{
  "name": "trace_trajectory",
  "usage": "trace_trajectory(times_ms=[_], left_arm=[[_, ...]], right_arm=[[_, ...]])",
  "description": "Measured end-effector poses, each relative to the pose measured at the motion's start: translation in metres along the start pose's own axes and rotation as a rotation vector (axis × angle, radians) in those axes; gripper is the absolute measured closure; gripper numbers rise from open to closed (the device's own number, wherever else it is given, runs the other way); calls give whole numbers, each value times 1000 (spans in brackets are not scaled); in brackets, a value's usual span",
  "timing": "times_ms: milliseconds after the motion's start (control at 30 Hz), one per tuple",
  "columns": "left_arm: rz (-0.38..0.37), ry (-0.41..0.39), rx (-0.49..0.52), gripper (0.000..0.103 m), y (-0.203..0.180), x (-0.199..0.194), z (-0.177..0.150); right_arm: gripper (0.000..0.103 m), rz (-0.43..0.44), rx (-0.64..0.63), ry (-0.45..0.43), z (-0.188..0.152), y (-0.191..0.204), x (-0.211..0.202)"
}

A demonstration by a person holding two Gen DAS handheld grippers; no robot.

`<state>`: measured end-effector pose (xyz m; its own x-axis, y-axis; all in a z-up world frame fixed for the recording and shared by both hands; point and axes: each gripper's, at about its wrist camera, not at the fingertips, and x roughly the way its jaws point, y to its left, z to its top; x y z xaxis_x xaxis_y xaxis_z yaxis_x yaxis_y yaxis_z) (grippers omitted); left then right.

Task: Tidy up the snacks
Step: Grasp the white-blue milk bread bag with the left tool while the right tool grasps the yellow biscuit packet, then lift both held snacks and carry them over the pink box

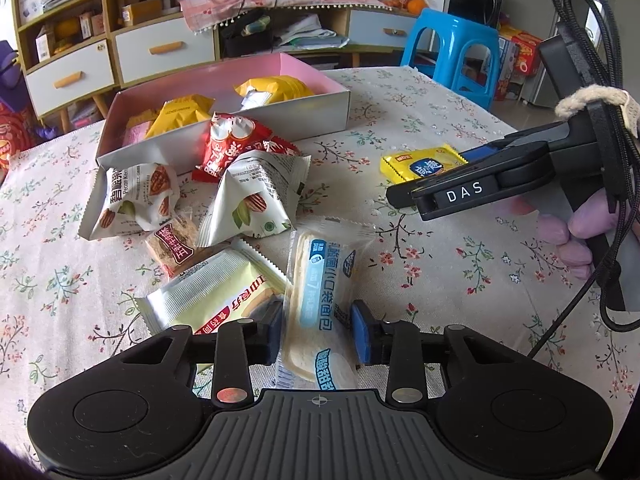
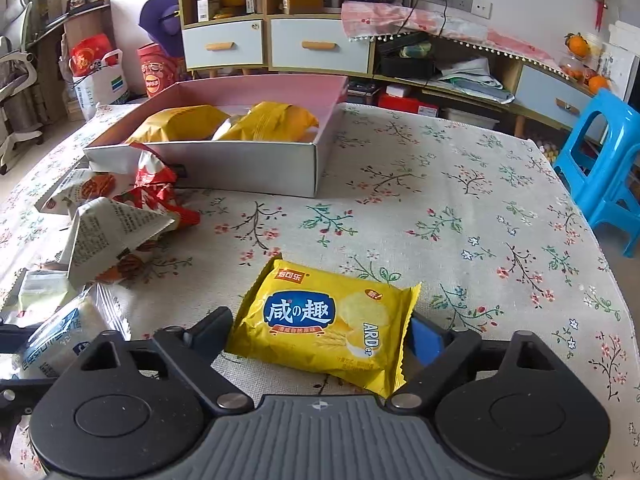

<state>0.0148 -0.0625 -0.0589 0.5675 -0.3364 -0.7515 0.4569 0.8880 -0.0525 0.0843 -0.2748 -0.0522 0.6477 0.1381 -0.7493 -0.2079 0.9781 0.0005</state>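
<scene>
My left gripper [image 1: 318, 330] straddles a clear-wrapped bread packet with blue print [image 1: 320, 292] lying on the table; both blue pads sit at its sides, seemingly touching it. My right gripper [image 2: 320, 332] is open around a yellow cracker packet [image 2: 324, 320] lying flat on the cloth; it also shows in the left wrist view [image 1: 422, 164] beside the right gripper's fingers [image 1: 452, 192]. A pink-lined box [image 1: 304, 118] holds several yellow packets [image 1: 276, 88]; it also shows in the right wrist view [image 2: 248, 162].
Loose snacks lie in front of the box: two white pecan bags [image 1: 256, 196], a red bag [image 1: 232, 144], a small brown bar [image 1: 172, 244], a pale yellow-green packet [image 1: 212, 300]. A blue stool [image 1: 452, 52] stands beyond the table's far right edge.
</scene>
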Motion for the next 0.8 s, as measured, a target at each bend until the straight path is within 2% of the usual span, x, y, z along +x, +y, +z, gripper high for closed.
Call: trace_trajectory(times_ms=[233, 800], left_arm=[[-6, 1, -19, 80, 2, -2, 0], [-23, -12, -40, 85, 4, -11, 7]], right_arm=[[39, -7, -36, -6, 2, 9, -5], [40, -47, -41, 53, 5, 21, -10]])
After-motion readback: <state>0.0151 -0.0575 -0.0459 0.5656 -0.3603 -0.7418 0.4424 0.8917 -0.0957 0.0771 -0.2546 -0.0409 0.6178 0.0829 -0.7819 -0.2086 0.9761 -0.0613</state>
